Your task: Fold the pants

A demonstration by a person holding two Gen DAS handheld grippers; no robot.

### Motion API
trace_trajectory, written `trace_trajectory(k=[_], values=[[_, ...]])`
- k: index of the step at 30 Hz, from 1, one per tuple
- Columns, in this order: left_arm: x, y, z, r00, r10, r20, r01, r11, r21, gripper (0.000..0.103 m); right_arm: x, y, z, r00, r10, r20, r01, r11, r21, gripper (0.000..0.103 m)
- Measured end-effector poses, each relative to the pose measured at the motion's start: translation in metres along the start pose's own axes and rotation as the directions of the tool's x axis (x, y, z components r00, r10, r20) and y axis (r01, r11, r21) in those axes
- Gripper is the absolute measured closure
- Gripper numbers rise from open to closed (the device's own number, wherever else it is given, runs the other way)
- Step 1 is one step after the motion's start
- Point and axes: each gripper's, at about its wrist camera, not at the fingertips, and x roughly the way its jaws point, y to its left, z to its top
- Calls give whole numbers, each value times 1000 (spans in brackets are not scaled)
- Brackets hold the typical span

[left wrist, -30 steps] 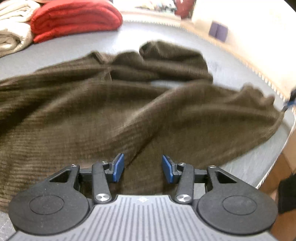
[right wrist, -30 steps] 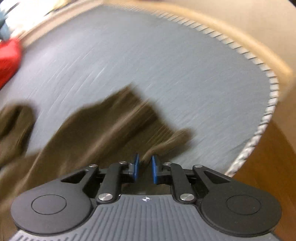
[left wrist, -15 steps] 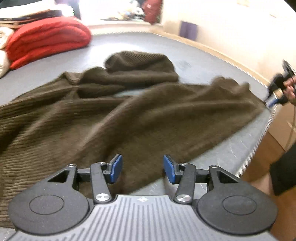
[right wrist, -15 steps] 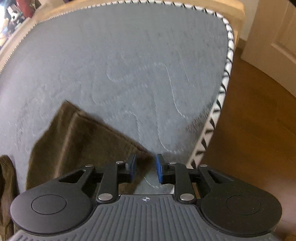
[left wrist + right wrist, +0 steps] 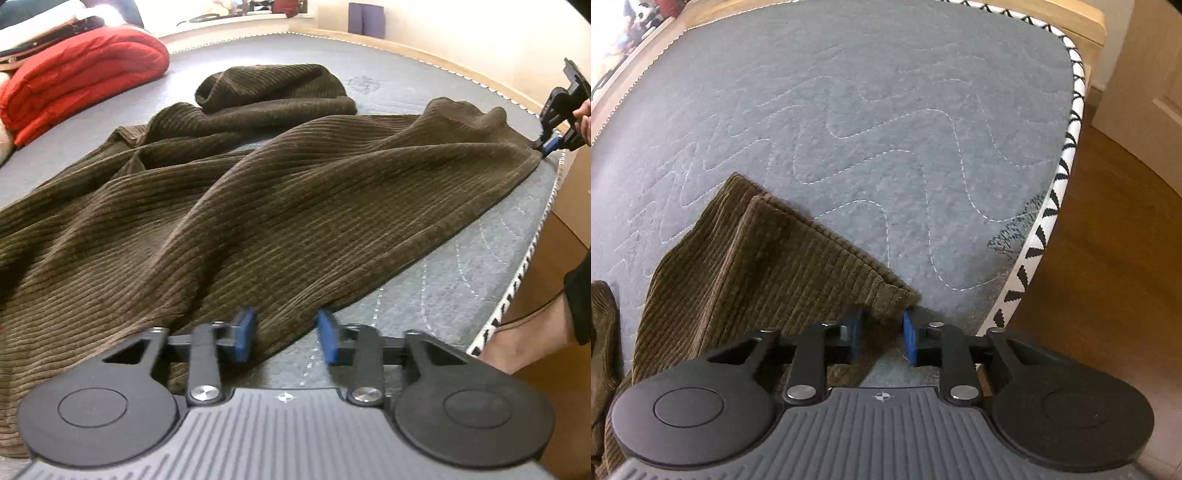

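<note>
- Grey quilted mattress fills both views; wood bed frame and wood floor past its zigzag-trimmed edge on the right.
- Brown corduroy pants lie rumpled across the mattress, one leg bunched toward the back, the other running out to the right edge.
- Your left gripper: jaws have just been closing but are not yet together; blue pads sit on either side of the pants' near edge. Fabric fold lies between them, against the left pad; right pad looks clear of the cloth, over bare mattress.
- Your right gripper: jaws have just been closing, narrow gap left. Hem corner of the pants leg sits between the pads, close to the mattress edge. Can't tell if the pads really press the cloth; left pad touches it, right pad just beside the corner tip.
- In the left view your right gripper shows far right at the leg's end corner, with your hand behind it.
- Red folded blanket lies at back left, well apart from the pants.
</note>
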Motion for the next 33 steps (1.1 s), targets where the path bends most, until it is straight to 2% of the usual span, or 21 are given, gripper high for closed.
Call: trace_trajectory(k=[1,5,7,9,11,13,14,15,16,17,19,20,22,24,25,26,27,28,31,33], values=[[0,2,1,1000,0,1,0,1000,1,81,-1,1,0,1000,-1,9,1,1000,-9,89],[-6,-4,5,1000,-1,3,1,999,34,92,-14,-1,4,996,41,73,-40,999,-12,92],[-17,-10,10,997,-68,21,68,997,21,94,-29,-8,11,987,76,139,-80,996,24,92],[-27,-25,14,988,-146,43,144,989,44,95,-43,-19,17,979,53,197,-69,995,75,92],[-28,-50,13,987,-155,41,148,981,129,95,-47,-30,25,972,-15,236,-11,994,111,92],[-15,-64,9,993,-115,-10,115,981,159,89,-36,-34,32,976,-62,209,42,994,97,91],[-10,-64,8,991,-132,-30,135,980,145,83,-29,-37,33,982,-69,173,52,994,101,90],[-11,-59,10,985,-169,-22,170,978,119,72,-24,-40,32,989,-71,131,57,993,106,88],[-15,-52,14,978,-209,-11,209,974,82,67,-20,-42,31,990,-91,108,78,990,117,87],[-21,-43,17,969,-247,16,246,968,43,66,-21,-44,31,986,-120,115,105,985,134,83],[-35,-22,24,956,-273,103,278,960,-37,59,-31,-44,32,971,-168,173,139,976,166,78],[-41,-8,26,955,-260,145,274,958,-86,59,-39,-42,33,962,-166,217,130,977,169,77],[-42,21,27,963,-195,188,232,952,-199,59,-49,-34,36,947,-126,295,82,984,156,76],[-32,45,22,978,-126,165,171,939,-299,59,-50,-22,40,941,-37,336,0,994,108,70],[-19,56,18,991,-75,109,107,937,-332,60,-48,-13,41,940,26,339,-52,996,68,68],[-4,59,12,1000,-22,22,28,941,-338,60,-45,-2,44,940,96,327,-108,994,20,65],[13,59,5,997,19,-80,-44,946,-322,62,-41,10,45,939,147,311,-149,989,-19,65],[11,56,0,999,40,-22,-45,957,-288,57,-36,22,47,937,195,291,-185,981,-63,65],[16,40,5,995,99,-29,-103,969,-224,55,-21,49,57,933,255,255,-227,965,-133,62],[16,37,2,994,111,-20,-112,964,-240,56,-7,63,66,936,276,218,-251,958,-136,57]])
